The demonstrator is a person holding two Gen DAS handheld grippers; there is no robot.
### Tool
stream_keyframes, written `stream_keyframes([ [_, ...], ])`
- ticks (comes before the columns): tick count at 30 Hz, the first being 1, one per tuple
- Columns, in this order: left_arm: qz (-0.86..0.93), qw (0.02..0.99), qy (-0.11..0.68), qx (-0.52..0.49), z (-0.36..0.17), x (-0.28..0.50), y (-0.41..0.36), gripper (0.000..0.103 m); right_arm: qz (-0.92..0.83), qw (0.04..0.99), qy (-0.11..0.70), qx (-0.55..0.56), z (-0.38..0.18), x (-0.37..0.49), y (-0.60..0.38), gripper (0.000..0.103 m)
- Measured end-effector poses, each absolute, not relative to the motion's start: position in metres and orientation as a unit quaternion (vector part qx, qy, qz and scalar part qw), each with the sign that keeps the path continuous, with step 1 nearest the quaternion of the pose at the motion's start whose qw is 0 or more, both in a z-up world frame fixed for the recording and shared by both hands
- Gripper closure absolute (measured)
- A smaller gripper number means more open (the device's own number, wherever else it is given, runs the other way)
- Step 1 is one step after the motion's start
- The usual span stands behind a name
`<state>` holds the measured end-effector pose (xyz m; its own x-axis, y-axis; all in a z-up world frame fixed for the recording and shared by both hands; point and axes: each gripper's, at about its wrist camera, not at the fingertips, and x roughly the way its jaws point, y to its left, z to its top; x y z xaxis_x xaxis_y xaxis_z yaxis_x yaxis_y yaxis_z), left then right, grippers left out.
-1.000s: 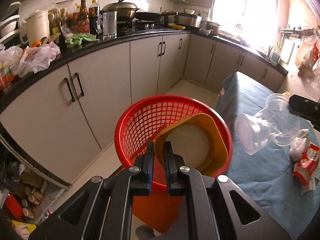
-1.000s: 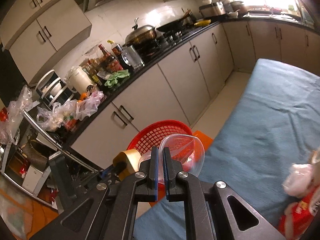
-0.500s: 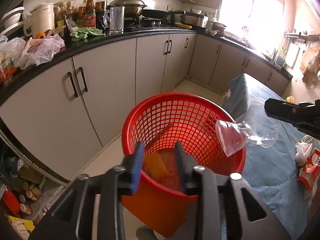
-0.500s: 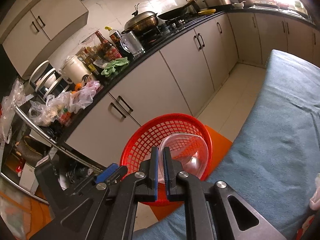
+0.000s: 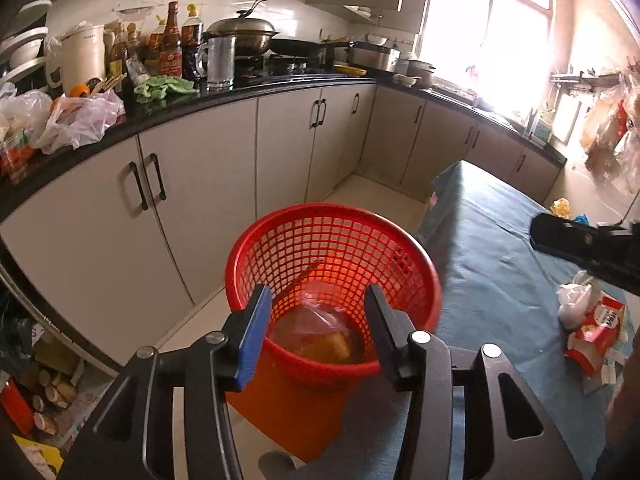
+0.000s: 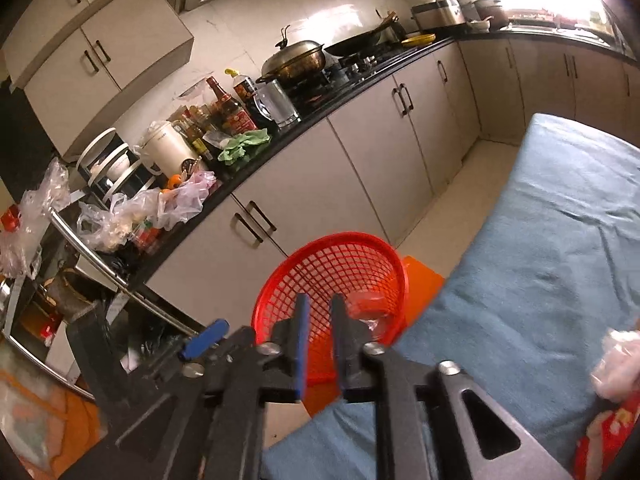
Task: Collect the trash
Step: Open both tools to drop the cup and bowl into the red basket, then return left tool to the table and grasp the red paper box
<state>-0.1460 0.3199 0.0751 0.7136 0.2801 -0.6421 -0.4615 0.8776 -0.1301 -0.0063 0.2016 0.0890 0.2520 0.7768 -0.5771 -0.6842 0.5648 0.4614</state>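
1. Since the earlier frames, both pieces of trash had left the grippers: the clear plastic container (image 5: pixel 320 316) and the yellow-brown lid (image 5: pixel 336 346) now lay at the bottom of the red basket (image 5: pixel 256 248).
2. The left gripper (image 5: pixel 316 322) had gone from clamped on the lid to spread wide, its fingers apart and empty above the near rim of the basket.
3. The right gripper (image 6: pixel 319 344) had also let go; its fingers stood slightly apart with nothing between them, hovering over the basket's edge.
4. The basket stood on the floor against the corner of the blue-covered table (image 5: pixel 500 264).
5. On the table, at its far right, a crumpled white wrapper (image 5: pixel 574 300) touched a red snack packet (image 5: pixel 596 332), well apart from both grippers.
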Motion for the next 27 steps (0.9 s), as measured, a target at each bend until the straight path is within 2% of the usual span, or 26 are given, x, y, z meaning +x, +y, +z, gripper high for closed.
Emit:
stream_keyframes([
  [2, 0.193, 0.917, 0.321, -0.137, 0.076, -0.144, 0.311, 0.056, 0.457, 0.796, 0.393, 0.063, 0.088, -0.013, 0.185, 0.057],
  [4, 0.182, 0.919, 0.323, -0.134, 0.075, -0.142, 0.300, 0.055, 0.445, 0.807, 0.384, 0.062, 0.086, -0.021, 0.166, 0.051],
  [11, 0.130, 0.924, 0.342, -0.111, 0.068, -0.124, 0.250, 0.053, 0.418, 0.825, 0.372, 0.077, 0.079, -0.038, 0.094, 0.050],
  [22, 0.008, 0.932, 0.360, -0.043, 0.064, -0.096, 0.133, 0.045, 0.316, 0.863, 0.361, 0.157, 0.044, -0.053, -0.081, 0.050],
  [27, -0.051, 0.931, 0.362, -0.010, 0.070, -0.082, 0.079, 0.031, 0.277, 0.860, 0.375, 0.205, 0.020, -0.045, -0.142, 0.050],
])
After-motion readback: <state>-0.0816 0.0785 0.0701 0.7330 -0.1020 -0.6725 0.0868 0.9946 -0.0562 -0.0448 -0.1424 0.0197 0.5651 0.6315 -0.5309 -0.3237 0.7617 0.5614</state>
